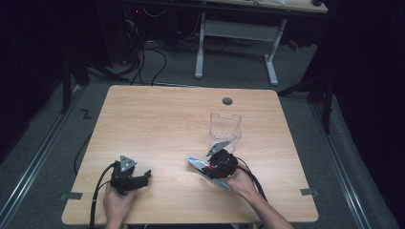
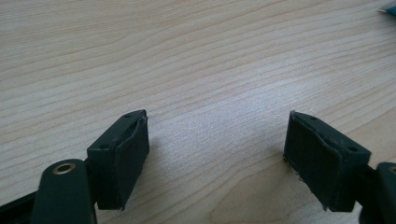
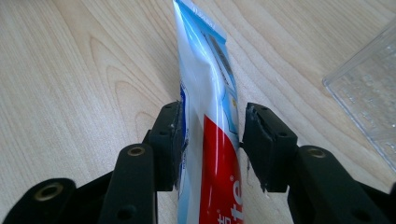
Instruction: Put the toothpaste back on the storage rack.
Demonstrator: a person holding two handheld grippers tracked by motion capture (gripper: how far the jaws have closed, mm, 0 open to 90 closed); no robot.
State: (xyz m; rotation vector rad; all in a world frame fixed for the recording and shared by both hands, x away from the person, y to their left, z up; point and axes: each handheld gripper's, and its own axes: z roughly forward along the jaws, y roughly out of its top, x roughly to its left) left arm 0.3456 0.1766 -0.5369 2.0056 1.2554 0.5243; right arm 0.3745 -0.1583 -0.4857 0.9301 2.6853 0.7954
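Right gripper [image 3: 210,140]: jaws closed on a toothpaste tube [image 3: 208,98], held edge-up over the desk [image 1: 157,119], just in front of a clear plastic box [image 1: 225,126]. Left gripper [image 2: 217,149]: jaws wide apart, nothing between them, low over bare desk at the near left

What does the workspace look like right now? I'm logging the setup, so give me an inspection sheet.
Surface: wooden table, with a round cable hole.
Job's things: toothpaste tube; clear plastic box upright beyond it.
Clutter: nothing seen.
Grippers: right gripper shut on the tube; left gripper open over bare wood.
Cables: one trails from each gripper; more lie on the floor.
Surroundings: dark curtains, white-legged desk behind.
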